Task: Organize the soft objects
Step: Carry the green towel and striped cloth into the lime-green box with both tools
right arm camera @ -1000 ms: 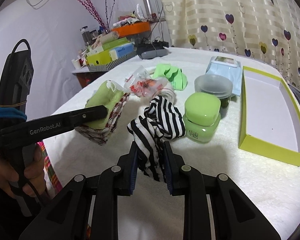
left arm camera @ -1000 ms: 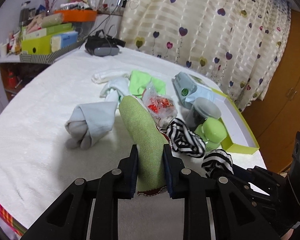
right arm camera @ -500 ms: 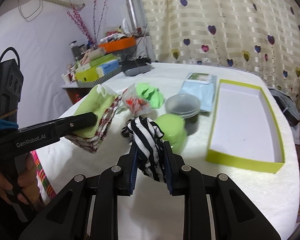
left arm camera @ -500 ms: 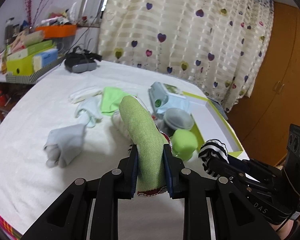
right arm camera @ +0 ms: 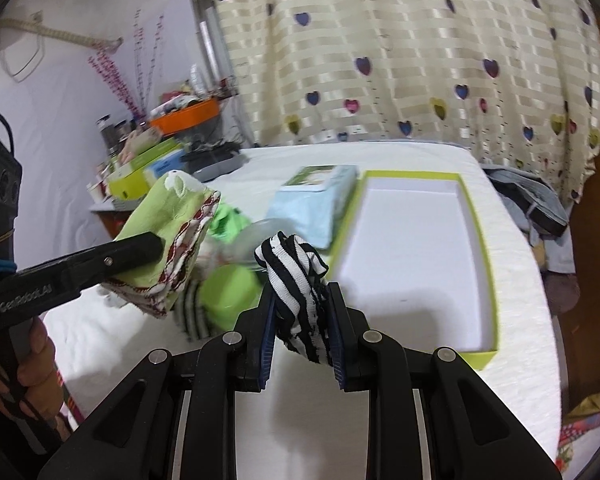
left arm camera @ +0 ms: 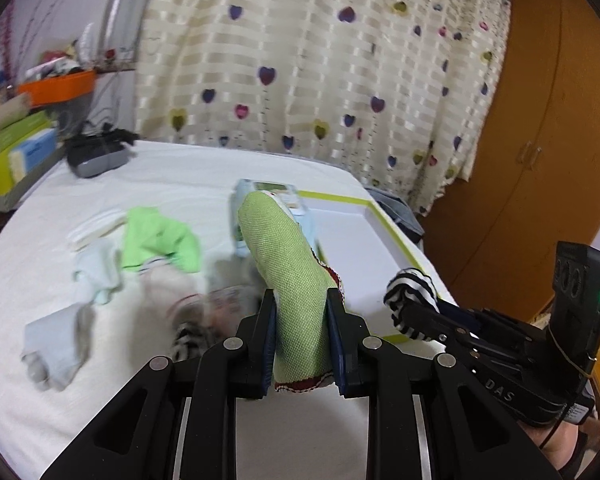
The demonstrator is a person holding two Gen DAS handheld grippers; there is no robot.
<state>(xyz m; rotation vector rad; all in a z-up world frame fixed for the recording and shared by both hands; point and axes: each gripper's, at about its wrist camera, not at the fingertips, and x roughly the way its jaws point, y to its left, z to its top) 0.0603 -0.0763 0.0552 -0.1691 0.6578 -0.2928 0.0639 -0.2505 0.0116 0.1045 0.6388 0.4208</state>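
The left tool (left arm camera: 302,340), its two black fingers pressed against both sides of a folded lime-green mesh-weave cloth with a red-and-white scalloped trim (left arm camera: 288,276), holds that cloth clear above the white towel-covered table (left arm camera: 52,216). The right tool (right arm camera: 302,340) pinches a bunched black-and-white striped knit sock (right arm camera: 298,276), likewise lifted off the table. Landmark: the shallow rectangular box with lime-green walls and a white floor (right arm camera: 476,248), lying open-side up on the table. In the right wrist view the striped sock hangs just before the near left corner of the box, and the green cloth sits well to the left of it, gripped by the left tool seen from the side (right arm camera: 140,246). Touching the far left side of the box lies a pale blue soft pack with a printed label (right arm camera: 312,200). Left of the box, on the table, rest a lime-green lidded jar (right arm camera: 230,292), a crumpled bright green cloth (left arm camera: 160,240), a pale mint sock (left arm camera: 100,272) and a rolled light grey sock (left arm camera: 54,344), all blurred. Behind the box hangs a cream striped curtain with heart shapes (left arm camera: 320,60).
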